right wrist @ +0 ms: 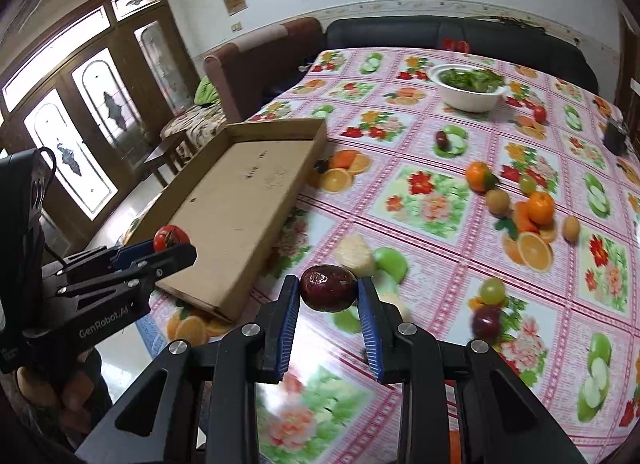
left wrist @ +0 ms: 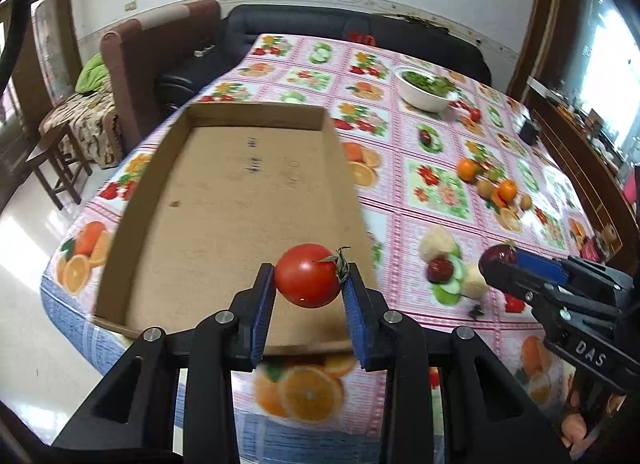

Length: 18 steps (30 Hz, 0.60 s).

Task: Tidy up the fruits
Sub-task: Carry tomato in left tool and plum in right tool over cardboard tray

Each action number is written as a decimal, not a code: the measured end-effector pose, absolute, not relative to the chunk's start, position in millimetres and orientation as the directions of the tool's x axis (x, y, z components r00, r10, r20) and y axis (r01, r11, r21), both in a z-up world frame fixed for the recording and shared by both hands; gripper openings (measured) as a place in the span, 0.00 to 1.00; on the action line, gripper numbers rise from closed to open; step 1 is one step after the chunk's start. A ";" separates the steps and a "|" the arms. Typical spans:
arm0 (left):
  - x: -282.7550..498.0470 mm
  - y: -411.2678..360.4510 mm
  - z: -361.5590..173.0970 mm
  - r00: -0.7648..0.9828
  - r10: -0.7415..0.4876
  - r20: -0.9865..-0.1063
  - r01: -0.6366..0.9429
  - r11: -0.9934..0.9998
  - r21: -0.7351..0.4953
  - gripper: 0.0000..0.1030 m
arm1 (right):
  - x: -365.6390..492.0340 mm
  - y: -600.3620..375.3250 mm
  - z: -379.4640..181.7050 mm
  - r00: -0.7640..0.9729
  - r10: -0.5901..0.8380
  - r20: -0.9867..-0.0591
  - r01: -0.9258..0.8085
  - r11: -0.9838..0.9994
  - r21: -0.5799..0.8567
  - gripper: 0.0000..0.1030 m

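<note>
My left gripper is shut on a red tomato and holds it above the near end of an empty cardboard tray. My right gripper is shut on a dark red plum above the table, right of the tray. Each gripper shows in the other view: the right gripper at the right, the left gripper with the tomato at the left. Loose fruit lies on the table: oranges, kiwis, a green grape, another plum.
A white bowl of greens stands at the far side of the fruit-print tablecloth. Pale cauliflower-like pieces lie near the right gripper. A small dark object sits at the far right. Sofas and a wooden stool stand beyond the table.
</note>
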<state>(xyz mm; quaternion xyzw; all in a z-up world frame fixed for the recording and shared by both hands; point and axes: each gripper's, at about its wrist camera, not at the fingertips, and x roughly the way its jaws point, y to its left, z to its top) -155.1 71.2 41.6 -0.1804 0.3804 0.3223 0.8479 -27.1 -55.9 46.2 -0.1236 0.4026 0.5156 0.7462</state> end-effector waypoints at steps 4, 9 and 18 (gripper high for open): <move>-172.1 96.3 39.6 0.474 0.432 -0.767 -0.730 0.680 -0.067 0.30 | -40.1 -32.6 46.4 0.102 0.677 -0.729 -0.892 0.386 0.234 0.29; -187.5 120.6 35.0 0.438 0.453 -0.777 -0.771 0.634 -0.064 0.30 | -58.8 7.3 40.2 0.032 0.674 -0.738 -0.920 0.309 0.243 0.29; -193.2 141.4 19.8 0.397 0.441 -0.805 -0.786 0.617 -0.050 0.31 | -87.1 66.4 19.2 -0.055 0.624 -0.780 -0.948 0.211 0.236 0.29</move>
